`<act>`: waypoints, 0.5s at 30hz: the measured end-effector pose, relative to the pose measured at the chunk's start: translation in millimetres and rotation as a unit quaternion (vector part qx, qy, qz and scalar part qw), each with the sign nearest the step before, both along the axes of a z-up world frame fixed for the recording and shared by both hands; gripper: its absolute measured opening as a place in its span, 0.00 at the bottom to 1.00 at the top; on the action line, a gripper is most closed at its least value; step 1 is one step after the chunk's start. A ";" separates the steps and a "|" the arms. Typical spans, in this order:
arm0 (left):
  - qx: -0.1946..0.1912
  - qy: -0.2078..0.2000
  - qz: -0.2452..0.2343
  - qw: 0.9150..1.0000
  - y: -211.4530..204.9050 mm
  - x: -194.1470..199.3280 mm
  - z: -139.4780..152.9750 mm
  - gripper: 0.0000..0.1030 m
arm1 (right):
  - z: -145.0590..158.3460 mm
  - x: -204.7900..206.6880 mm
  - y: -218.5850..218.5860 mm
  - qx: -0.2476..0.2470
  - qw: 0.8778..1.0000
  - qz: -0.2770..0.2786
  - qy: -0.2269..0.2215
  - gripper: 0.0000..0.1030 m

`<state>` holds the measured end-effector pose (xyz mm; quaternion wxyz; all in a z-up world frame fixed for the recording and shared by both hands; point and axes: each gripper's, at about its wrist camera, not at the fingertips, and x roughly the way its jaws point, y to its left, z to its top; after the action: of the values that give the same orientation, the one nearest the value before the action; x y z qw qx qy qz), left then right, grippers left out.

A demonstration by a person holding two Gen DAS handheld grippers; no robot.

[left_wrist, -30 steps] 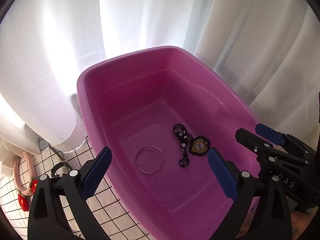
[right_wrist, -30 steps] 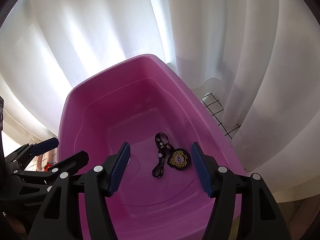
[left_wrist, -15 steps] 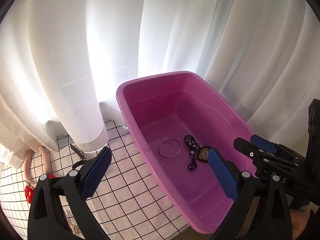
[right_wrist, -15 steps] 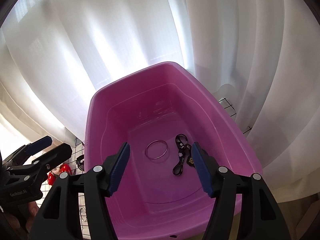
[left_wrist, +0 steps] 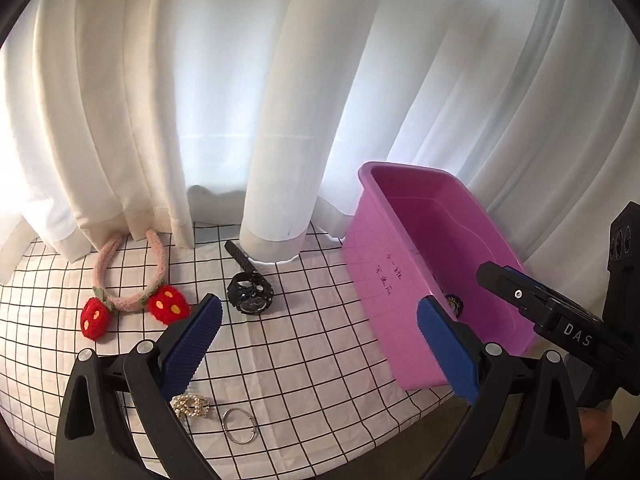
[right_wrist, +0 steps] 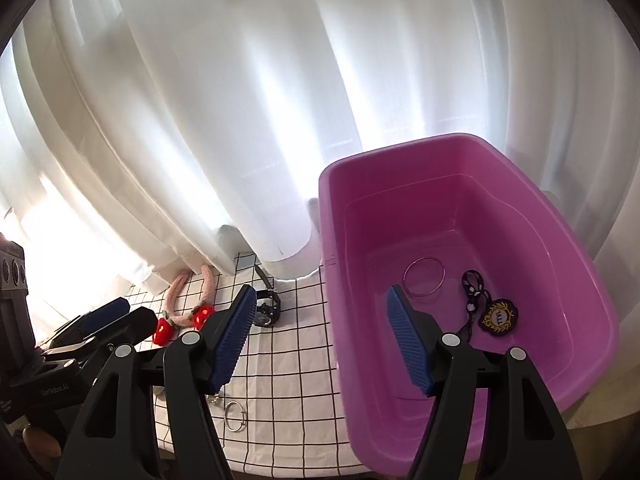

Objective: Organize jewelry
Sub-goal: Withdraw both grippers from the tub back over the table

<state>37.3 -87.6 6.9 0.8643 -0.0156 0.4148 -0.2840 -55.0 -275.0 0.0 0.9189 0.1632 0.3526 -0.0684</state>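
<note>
Since both claws stand spread and carry nothing, we choose the next piece from the checked cloth (left_wrist: 320, 344) on the counter. We hold the left claw (left_wrist: 316, 344) above that cloth and the right claw (right_wrist: 320, 332) at the near rim of the pink tub (right_wrist: 592, 304).

We judge the watch (left_wrist: 250, 294) the heaviest loose piece, with a stiff case and a bendy strap; grip it across the case. The plush headband (left_wrist: 132, 268) looks soft and light; pinch its band. The thin ring (left_wrist: 238, 426) and pearl clip (left_wrist: 191, 405) lie flat, probably slippery.

Inside the tub lie a bangle (right_wrist: 424, 278) and a strap with a badge (right_wrist: 498, 316). The curtain (left_wrist: 276, 120) hides the watch strap's far end, and the left finger (left_wrist: 192, 344) covers part of the clip.
</note>
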 end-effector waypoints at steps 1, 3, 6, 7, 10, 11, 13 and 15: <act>0.000 0.001 0.011 1.000 13.8 1.8 -3.4 0.93 | -0.7 4.1 8.4 0.001 1.000 0.010 0.000 0.63; 0.006 0.002 0.030 1.000 40.3 3.0 -10.5 0.93 | -2.3 11.7 24.3 0.002 1.000 0.030 0.000 0.63; 0.020 0.003 0.061 0.998 83.4 4.9 -22.6 0.93 | -5.9 22.1 44.3 0.002 0.998 0.056 0.004 0.63; 0.026 0.004 0.075 0.997 98.2 5.3 -26.5 0.93 | -7.3 25.6 50.6 0.001 0.998 0.062 0.005 0.63; 0.035 0.007 0.124 0.992 143.5 6.6 -36.7 0.93 | -13.4 34.5 64.3 0.001 0.997 0.074 0.011 0.63; 0.035 0.007 0.141 0.989 157.2 6.7 -40.1 0.93 | -16.3 38.2 68.0 0.002 0.997 0.078 0.015 0.63; 0.038 0.004 0.175 0.984 183.3 5.5 -46.4 0.93 | -22.8 45.2 75.6 0.003 0.996 0.085 0.023 0.63; 0.043 0.003 0.198 0.979 201.9 5.2 -53.8 0.93 | -32.0 53.4 82.4 0.003 0.995 0.093 0.032 0.64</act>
<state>42.5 114.3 -46.9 0.9019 -0.0610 0.4182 -0.0890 -1.5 -192.6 -31.9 0.9090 0.1304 0.3956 0.0129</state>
